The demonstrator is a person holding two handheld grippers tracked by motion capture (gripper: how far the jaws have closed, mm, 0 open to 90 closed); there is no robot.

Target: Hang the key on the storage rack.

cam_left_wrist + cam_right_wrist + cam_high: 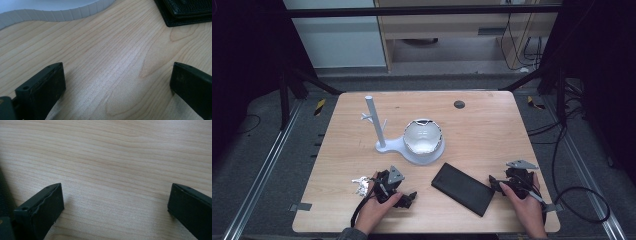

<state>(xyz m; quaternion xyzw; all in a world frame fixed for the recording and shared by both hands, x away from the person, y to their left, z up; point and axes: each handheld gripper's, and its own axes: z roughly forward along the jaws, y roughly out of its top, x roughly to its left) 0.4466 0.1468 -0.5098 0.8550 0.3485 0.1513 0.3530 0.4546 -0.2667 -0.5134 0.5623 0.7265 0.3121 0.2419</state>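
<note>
Lying between both hand-held grippers, untouched: black wallet [463,188]

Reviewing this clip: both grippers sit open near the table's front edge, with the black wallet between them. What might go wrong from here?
The black wallet lies flat on the table, so jaws may skid over it rather than get under an edge. The left gripper rests close to the white stand with its bowl; a wide swing might knock it. The small silvery thing beside the left hand could get swept toward the table edge.
</note>
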